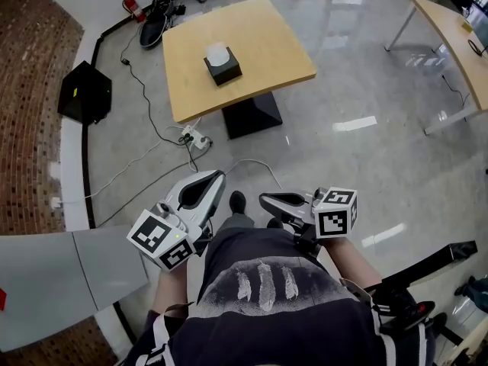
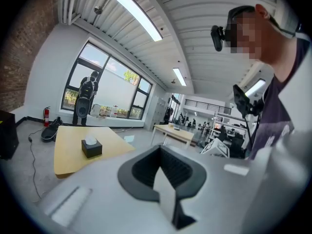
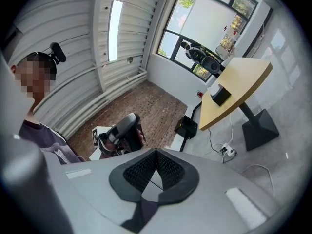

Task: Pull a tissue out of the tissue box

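Note:
A black tissue box (image 1: 222,65) with a white tissue puffing out of its top stands near the middle of a square wooden table (image 1: 259,33), far ahead of me across the floor. My left gripper (image 1: 213,180) and right gripper (image 1: 267,200) are held close to my body, well short of the table, both shut and empty. In the left gripper view the tissue box (image 2: 91,147) sits small on the table (image 2: 68,152) beyond the shut left gripper (image 2: 160,150). The right gripper view is rolled sideways: the tissue box (image 3: 221,95) lies on the table (image 3: 241,84) far past the shut right gripper (image 3: 156,153).
A power strip (image 1: 195,137) with trailing cables lies on the floor before the table's black base (image 1: 248,114). A black case (image 1: 85,91) stands at the left by the brick wall. Another table (image 1: 457,40) is at the right. A person (image 2: 85,99) stands by the window.

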Available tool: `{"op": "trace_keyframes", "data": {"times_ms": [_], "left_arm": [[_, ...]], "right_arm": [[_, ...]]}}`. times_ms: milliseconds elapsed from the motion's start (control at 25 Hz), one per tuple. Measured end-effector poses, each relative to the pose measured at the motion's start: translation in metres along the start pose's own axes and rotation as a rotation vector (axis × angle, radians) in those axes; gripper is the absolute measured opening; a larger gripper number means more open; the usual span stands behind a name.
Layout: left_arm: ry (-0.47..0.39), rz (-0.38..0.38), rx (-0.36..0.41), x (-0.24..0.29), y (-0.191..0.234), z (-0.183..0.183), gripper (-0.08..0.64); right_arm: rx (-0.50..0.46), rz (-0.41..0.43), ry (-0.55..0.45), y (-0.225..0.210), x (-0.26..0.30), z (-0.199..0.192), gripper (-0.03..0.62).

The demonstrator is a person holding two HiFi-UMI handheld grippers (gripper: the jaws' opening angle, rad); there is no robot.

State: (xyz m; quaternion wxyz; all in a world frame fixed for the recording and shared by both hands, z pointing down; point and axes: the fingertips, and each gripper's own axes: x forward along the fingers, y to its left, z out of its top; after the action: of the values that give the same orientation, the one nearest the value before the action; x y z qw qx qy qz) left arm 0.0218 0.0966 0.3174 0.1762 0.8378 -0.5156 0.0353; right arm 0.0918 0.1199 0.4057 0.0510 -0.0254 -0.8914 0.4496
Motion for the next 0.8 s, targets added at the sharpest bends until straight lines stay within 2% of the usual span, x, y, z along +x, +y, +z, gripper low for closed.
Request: {"op": "trace_keyframes", "data": {"times_ms": [160,320,560,800], "left_arm": [[-0.013,-0.044,0.018,0.020,0.016,0.011,0.003],[-0.025,-0.082,0.005,0.037,0.051,0.018,0.003],[-0.024,-0.134,-0.033,0.059,0.124,0.039,0.002],[-0.045,-0.169,-0.040,0.076,0.216,0.060,0.003]], "right_arm": [[-0.013,-0.050,-0.034,-0.017,-0.002,0.021,-0.006],[-0.018,-0.101,-0.042,-0.038,0.013,0.043,-0.006],[-0.012,-0.176,-0.022,-0.066,0.059,0.086,-0.006],[0.005,-0.253,-0.008,-0.105,0.119,0.124,-0.006]]}}
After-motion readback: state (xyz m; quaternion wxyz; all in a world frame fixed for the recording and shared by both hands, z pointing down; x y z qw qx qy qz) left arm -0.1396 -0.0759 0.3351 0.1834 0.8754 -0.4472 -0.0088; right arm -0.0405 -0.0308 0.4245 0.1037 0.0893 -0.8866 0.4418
